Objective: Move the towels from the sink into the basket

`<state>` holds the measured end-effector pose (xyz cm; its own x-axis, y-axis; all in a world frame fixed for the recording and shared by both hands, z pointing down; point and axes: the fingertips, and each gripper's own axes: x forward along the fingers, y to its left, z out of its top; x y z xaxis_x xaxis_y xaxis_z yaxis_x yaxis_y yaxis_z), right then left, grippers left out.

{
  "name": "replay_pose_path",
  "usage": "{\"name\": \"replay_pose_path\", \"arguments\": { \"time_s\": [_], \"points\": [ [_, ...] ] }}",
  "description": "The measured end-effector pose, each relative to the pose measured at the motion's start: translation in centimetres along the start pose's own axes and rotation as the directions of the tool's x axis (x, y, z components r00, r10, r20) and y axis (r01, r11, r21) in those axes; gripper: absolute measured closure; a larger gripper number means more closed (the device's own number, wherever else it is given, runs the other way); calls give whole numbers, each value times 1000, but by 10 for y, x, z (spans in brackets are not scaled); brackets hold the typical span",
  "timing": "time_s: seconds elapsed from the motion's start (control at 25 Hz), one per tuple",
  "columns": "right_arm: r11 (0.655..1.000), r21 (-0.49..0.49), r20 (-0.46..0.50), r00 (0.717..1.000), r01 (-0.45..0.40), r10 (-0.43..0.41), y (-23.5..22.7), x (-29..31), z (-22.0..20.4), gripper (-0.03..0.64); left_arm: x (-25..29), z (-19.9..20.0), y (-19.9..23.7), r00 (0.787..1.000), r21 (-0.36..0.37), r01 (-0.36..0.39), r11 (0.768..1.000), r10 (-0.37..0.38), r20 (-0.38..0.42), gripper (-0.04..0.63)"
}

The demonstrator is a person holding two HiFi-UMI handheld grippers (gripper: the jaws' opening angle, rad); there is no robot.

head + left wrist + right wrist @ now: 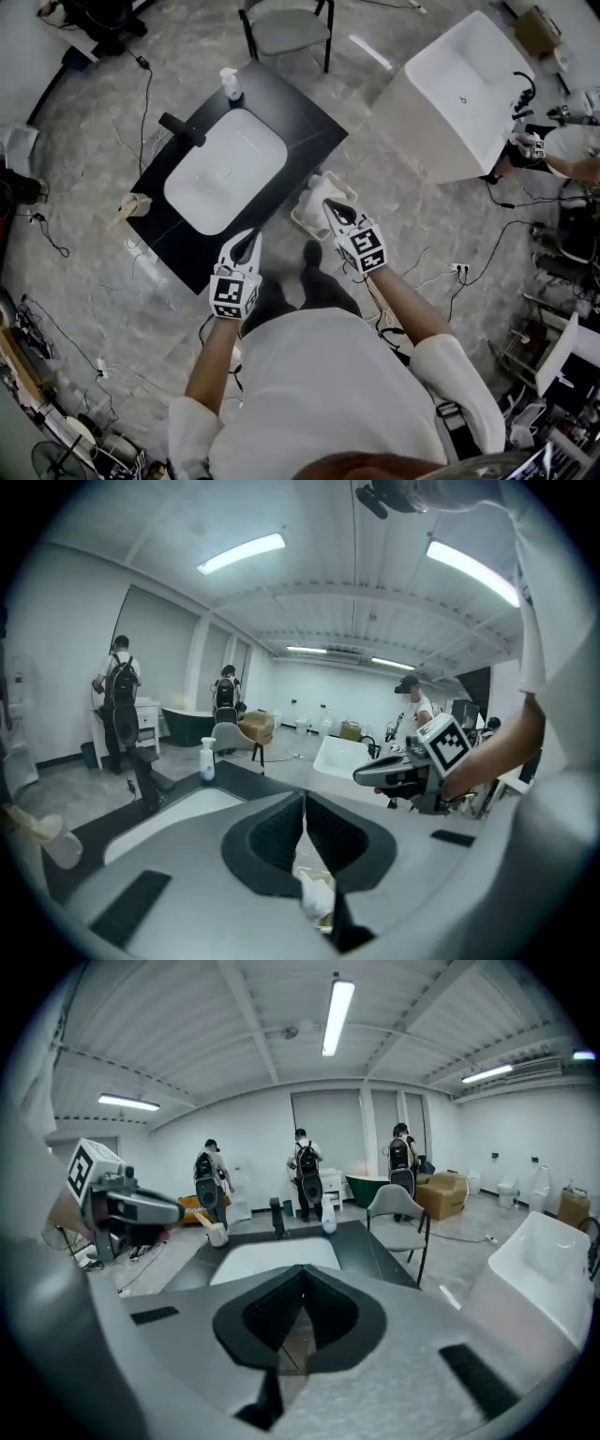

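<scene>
Two shut, empty claws: left claw [246, 236], right claw [331, 208].
Towel [319, 193] sticks over basket [302, 223] rim at frame centre; a bump may tip it onto the floor [422, 216].

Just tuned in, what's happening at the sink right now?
A person holds the left gripper and right gripper in front of the black counter, both shut with nothing in them. The white sink looks empty. A white towel lies in the basket at the counter's corner.
</scene>
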<state>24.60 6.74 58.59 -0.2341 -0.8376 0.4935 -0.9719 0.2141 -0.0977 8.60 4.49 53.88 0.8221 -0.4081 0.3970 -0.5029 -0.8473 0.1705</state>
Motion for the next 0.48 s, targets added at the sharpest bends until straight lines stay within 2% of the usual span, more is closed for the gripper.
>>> {"name": "replay_pose_path", "arguments": {
  "time_s": [0.2, 0.48],
  "points": [
    [1000, -8, 81, 997, -12, 13, 26, -38, 62, 621, -41, 31, -4, 999, -15, -19, 1000, 20, 42, 582],
    [999, -47, 164, 986, -17, 25, 50, -83, 123, 621, -93, 74, -6, 987, -77, -67, 995, 77, 141, 583]
  ]
}}
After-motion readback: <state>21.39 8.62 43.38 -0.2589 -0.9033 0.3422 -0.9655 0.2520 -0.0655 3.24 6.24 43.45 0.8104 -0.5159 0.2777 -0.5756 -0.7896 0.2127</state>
